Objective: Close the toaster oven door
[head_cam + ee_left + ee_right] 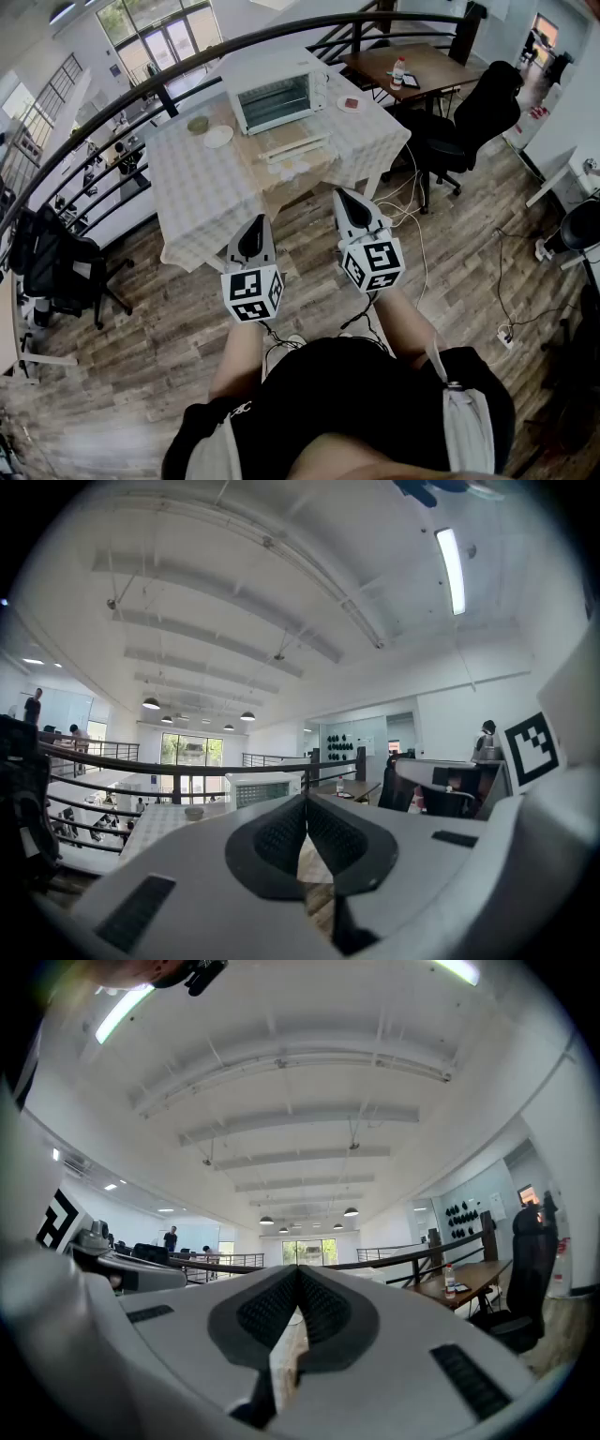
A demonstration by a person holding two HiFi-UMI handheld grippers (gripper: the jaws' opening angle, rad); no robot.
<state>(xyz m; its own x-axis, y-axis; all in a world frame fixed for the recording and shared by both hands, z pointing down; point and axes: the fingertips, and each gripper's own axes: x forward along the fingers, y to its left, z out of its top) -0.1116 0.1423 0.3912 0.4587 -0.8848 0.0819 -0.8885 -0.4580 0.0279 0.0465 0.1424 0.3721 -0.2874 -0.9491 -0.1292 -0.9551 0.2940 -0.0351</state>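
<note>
A white toaster oven (277, 94) stands at the back of a table with a checked cloth (202, 187). Its door looks let down flat toward me, with the white handle bar (295, 145) at the front. Both grippers hang over the wooden floor short of the table's near edge. My left gripper (258, 223) and my right gripper (343, 195) are shut with nothing in them, well apart from the oven. In the left gripper view the jaws meet at the left gripper (302, 803), with the oven (262, 787) far beyond. In the right gripper view the right gripper (298, 1274) is closed too.
On the table are a small bowl (198, 124), a white plate (218, 137) and a saucer (351, 103). A black office chair (469, 122) stands right of the table, another (56, 258) at the left. A brown table (422, 61) and a railing (112, 108) lie behind. Cables (412, 225) trail on the floor.
</note>
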